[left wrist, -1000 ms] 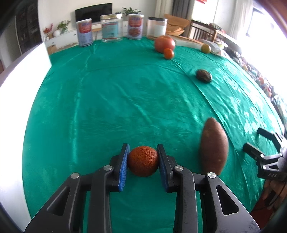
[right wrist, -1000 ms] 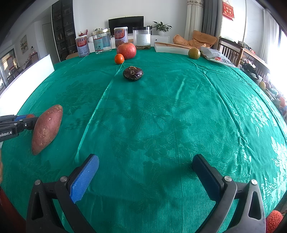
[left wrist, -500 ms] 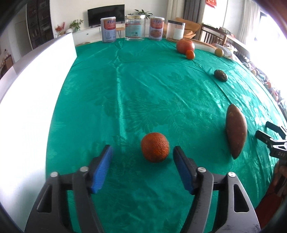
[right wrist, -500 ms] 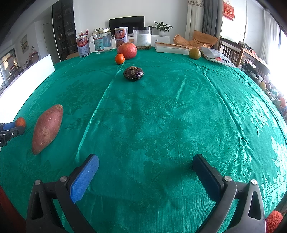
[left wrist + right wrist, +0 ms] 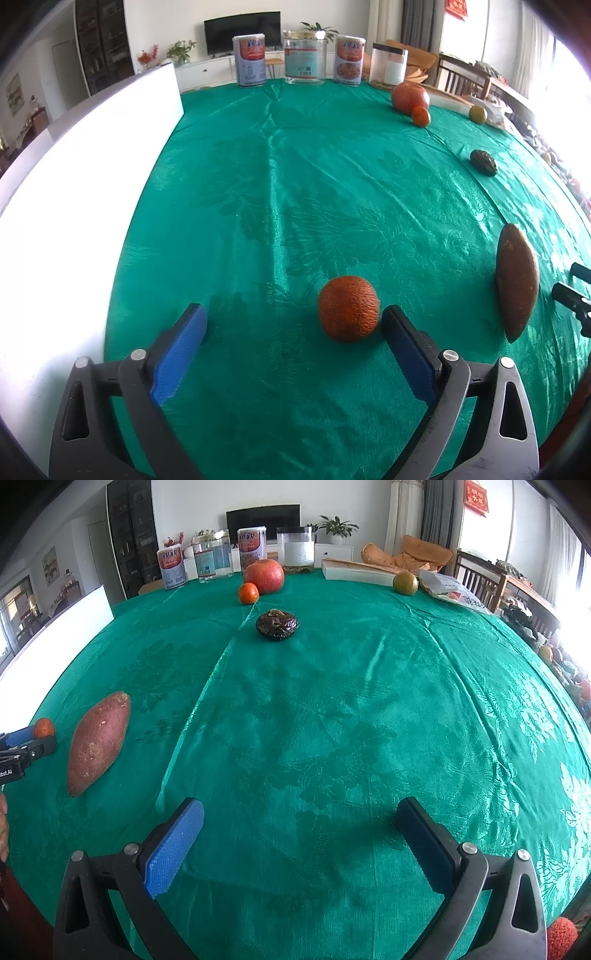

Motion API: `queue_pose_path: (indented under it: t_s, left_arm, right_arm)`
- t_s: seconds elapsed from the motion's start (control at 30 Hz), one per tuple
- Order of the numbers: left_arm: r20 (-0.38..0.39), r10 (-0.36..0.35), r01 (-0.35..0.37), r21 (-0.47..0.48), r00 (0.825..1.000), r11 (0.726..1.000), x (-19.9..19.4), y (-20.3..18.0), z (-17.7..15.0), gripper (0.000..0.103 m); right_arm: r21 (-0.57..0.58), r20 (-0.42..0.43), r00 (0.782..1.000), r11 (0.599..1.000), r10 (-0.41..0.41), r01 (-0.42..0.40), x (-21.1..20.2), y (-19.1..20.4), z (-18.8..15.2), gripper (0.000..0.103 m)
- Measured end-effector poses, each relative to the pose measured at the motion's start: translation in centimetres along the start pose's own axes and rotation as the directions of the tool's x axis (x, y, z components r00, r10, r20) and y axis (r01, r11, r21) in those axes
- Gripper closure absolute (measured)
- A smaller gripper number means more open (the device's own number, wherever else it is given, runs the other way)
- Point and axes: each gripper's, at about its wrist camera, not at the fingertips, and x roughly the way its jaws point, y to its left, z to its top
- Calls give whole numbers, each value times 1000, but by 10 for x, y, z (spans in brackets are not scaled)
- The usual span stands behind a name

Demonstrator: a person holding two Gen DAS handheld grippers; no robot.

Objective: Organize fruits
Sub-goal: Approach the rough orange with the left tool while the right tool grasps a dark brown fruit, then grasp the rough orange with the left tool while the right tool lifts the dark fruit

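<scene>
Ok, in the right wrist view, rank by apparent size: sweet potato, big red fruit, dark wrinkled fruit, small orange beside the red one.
1. Sweet potato, though it is nearest the camera.
2. Big red fruit.
3. Dark wrinkled fruit, closer than the red one.
4. Small orange.

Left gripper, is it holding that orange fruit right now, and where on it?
No. The left gripper is open; the orange fruit sits on the tablecloth.

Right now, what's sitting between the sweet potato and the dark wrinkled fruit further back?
Nothing but bare green tablecloth lies between the sweet potato and the dark wrinkled fruit, as the right wrist view shows.
</scene>
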Motion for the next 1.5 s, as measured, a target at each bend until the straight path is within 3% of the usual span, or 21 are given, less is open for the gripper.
queue_pose_path:
  t_s: [0.13,0.27,0.37,0.47,0.53,0.57,0.6,0.83,1.1,1.27,1.33,1.5]
  left_arm:
    - [0,1,-1,0,1000,1000,0,0,0,6]
    - [0,1,-1,0,1000,1000,0,0,-1,6]
    - [0,1,-1,0,1000,1000,0,0,-1,6]
    - [0,1,-1,-1,1000,1000,0,0,-1,6]
    - [0,1,-1,-1,1000,1000,0,0,-1,6]
    - [0,1,-1,-1,1000,1000,0,0,-1,6]
    - [0,1,-1,-1,1000,1000,0,0,-1,6]
    - [0,1,-1,0,1000,1000,0,0,-1,6]
    - [-1,0,0,0,1000,1000,0,0,-1,6]
    - [-5,-8,8,2,1000,1000,0,0,-1,5]
    - [-8,-26,26,8,1000,1000,-1,1,-2,5]
    - [-1,-154,154,-27,988,988,-17,15,-13,6]
  right_arm:
    - [42,-34,998,997,61,-60,12,-12,26,0]
    - [31,-16,996,996,84,-83,38,-13,80,0]
    - [-24,-20,998,998,60,-60,67,0,126,7]
    - [-62,-36,998,996,61,-63,91,13,158,22]
    - [-86,-79,996,995,49,-56,107,21,167,43]
    - [-90,-73,996,994,48,-55,110,23,168,49]
    - [-91,-60,998,995,34,-39,111,25,168,59]
    - [-99,-74,996,993,56,-64,107,33,144,59]
    - [-51,-67,991,992,113,-117,59,20,85,59]
    - [-6,-60,994,995,95,-95,30,15,47,59]
    - [4,-27,996,997,83,-83,17,11,28,59]
    - [-22,11,999,998,52,-52,-2,13,-1,58]
